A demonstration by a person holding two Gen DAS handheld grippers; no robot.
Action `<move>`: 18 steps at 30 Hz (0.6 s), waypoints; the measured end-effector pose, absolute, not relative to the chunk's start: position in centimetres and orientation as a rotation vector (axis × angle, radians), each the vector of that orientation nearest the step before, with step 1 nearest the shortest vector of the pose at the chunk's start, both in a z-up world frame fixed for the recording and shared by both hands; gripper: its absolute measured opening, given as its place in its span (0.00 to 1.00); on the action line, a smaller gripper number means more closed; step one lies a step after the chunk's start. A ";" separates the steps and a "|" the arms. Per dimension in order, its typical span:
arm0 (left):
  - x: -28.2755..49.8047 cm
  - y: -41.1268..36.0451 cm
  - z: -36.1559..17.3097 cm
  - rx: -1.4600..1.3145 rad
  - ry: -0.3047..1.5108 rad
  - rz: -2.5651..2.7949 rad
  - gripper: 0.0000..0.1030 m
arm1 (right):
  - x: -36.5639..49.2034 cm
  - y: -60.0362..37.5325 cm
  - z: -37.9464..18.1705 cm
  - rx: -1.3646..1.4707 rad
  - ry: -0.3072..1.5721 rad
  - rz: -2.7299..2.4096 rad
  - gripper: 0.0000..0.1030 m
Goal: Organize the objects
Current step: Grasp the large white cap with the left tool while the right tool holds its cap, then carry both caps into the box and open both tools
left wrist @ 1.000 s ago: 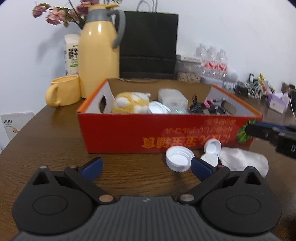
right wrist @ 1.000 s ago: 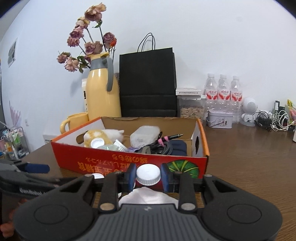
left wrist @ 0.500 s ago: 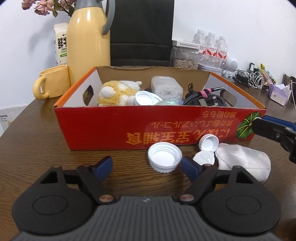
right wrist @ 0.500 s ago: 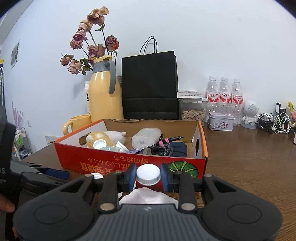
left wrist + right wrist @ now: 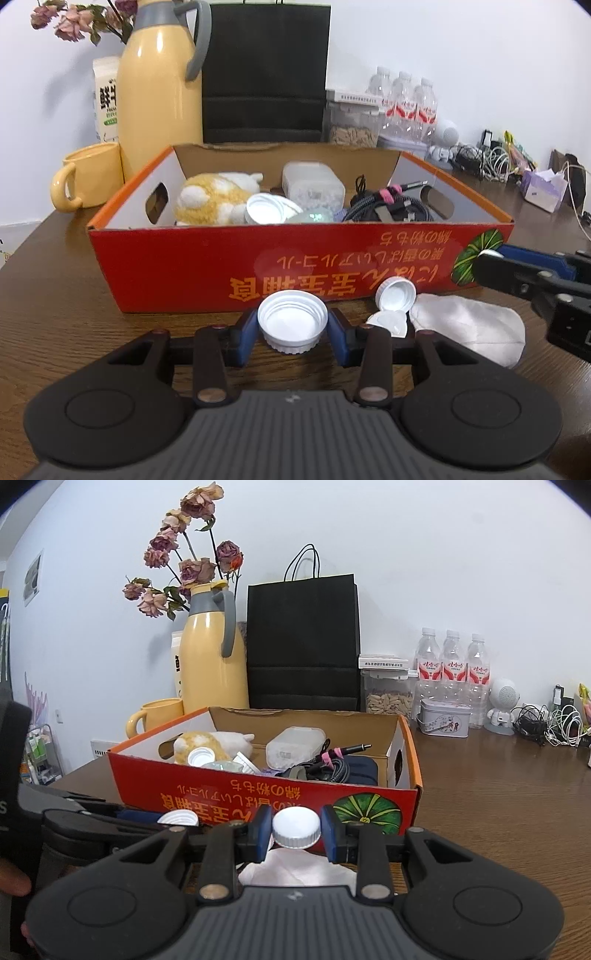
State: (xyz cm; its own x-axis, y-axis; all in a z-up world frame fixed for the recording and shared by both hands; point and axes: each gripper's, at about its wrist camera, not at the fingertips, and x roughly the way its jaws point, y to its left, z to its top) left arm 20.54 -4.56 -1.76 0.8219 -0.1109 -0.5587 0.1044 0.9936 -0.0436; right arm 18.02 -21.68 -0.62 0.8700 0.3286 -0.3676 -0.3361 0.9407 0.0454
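Observation:
A large white cap (image 5: 292, 325) lies open side up on the wooden table, in front of the red cardboard box (image 5: 177, 273). My left gripper (image 5: 292, 329) has its jaws closing on this cap, and both blue pads touch its sides. My right gripper (image 5: 296, 830) is shut on a smaller white cap (image 5: 296, 829), held above a white cloth (image 5: 295, 867). In the left wrist view the right gripper (image 5: 487, 258) reaches in from the right. Two more small caps (image 5: 395, 295) lie beside the cloth (image 5: 469, 332). The box holds a plush toy (image 5: 214, 199), a clear container (image 5: 314, 184) and cables.
Behind the box stand a yellow thermos (image 5: 159, 92), a yellow mug (image 5: 88, 177), a black paper bag (image 5: 264, 74), a seed jar and water bottles (image 5: 406, 99). Tangled cables (image 5: 550, 727) and a tissue box (image 5: 543, 188) lie far right. A hand (image 5: 11, 882) shows at the left edge.
My left gripper's wide-open jaws have come together around the large white cap. The right gripper has kept still with its small cap.

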 end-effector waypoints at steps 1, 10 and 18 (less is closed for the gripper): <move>20.3 -4.6 -1.6 -0.010 0.583 -0.112 0.40 | 18.0 -21.6 -0.6 -0.021 0.382 0.347 0.27; 17.8 -4.5 -0.2 -0.031 0.482 -0.108 0.40 | 18.0 -21.5 -0.7 -0.039 0.375 0.346 0.27; 17.0 -4.4 2.8 -0.041 0.385 -0.133 0.40 | 17.8 -20.9 1.5 -0.050 0.309 0.365 0.27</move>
State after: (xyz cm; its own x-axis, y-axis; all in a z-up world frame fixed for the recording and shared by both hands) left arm 17.04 -4.43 2.77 0.9181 -0.1373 -0.3719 0.1217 0.9904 -0.0654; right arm 17.79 -20.94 1.49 0.8881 0.3433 -0.3058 -0.3585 0.9335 0.0071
